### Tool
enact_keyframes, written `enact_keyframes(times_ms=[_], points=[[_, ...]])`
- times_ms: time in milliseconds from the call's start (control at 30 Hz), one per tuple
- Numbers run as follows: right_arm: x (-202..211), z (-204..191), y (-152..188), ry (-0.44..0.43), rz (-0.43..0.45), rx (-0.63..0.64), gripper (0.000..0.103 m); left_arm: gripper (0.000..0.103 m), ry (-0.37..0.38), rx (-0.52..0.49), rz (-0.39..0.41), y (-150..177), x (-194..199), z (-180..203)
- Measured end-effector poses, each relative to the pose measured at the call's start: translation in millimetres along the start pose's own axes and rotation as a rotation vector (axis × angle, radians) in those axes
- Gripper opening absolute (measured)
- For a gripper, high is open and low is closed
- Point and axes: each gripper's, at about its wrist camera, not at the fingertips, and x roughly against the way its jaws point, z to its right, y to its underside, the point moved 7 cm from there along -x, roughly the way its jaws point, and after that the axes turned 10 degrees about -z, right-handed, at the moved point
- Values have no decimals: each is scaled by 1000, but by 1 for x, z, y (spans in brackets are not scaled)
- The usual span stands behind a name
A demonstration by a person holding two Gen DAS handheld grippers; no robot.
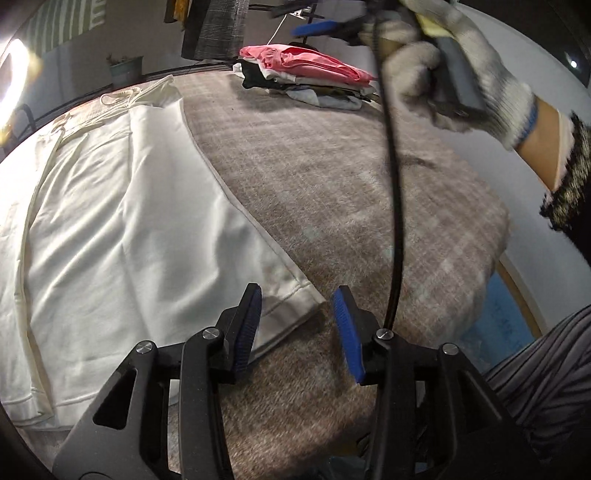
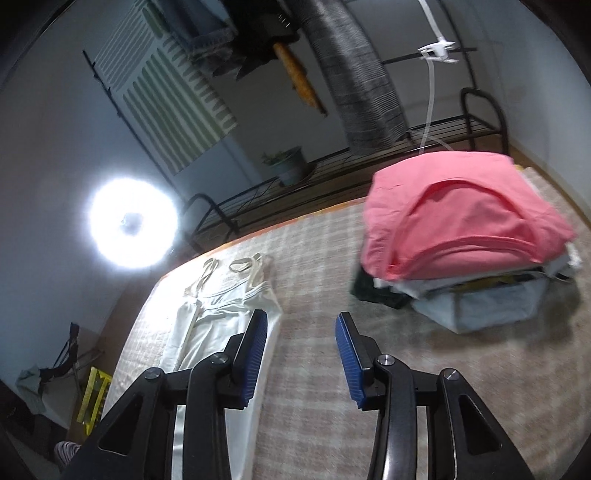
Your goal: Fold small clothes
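Note:
A white strappy garment lies flat on the checked table cover, its straps at the far end. My left gripper is open and empty, just over the garment's near hem corner. My right gripper is open and empty, raised above the table; the garment lies below its left finger. In the left wrist view a gloved hand holds the right gripper high at the upper right, and its blue fingers look apart.
A stack of folded clothes with a pink top sits at the table's far side, also in the right wrist view. A black cable hangs across the left wrist view. A ring light, a metal rack and hanging clothes stand behind.

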Motion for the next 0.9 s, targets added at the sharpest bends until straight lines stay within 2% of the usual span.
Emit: enact_keyframes(times_ms=[100, 167, 233, 400, 500, 633, 700, 733, 767, 867, 900], points=[[-29, -12, -9, 2, -41, 29, 41, 40, -45, -19, 8, -3, -4, 2], [-51, -19, -15, -2, -69, 44, 41, 14, -69, -20, 19, -4, -6, 1], [-73, -26, -20, 1, -92, 61, 41, 8, -48, 4, 20, -6, -6, -2], [-131, -34, -30, 22, -139, 89, 41, 6, 55, 106, 24, -7, 4, -14], [-165, -39, -33, 8, -164, 89, 41, 6, 60, 110, 37, -8, 9, -15], [-193, -47, -34, 54, -203, 152, 41, 6, 67, 104, 48, -9, 11, -14], [-201, -49, -36, 37, -209, 153, 31, 6, 74, 106, 51, -9, 12, -15], [-204, -49, -37, 25, -214, 139, 13, 6, 84, 115, 52, -8, 14, -15], [-205, -48, -39, 17, -222, 119, 6, 6, 97, 129, 56, -9, 16, -17], [-197, -48, -46, -42, -208, 58, 3, 6, 133, 162, 79, -10, 24, -21], [-194, -47, -49, -31, -203, 56, 3, 6, 140, 170, 82, -10, 25, -23]])
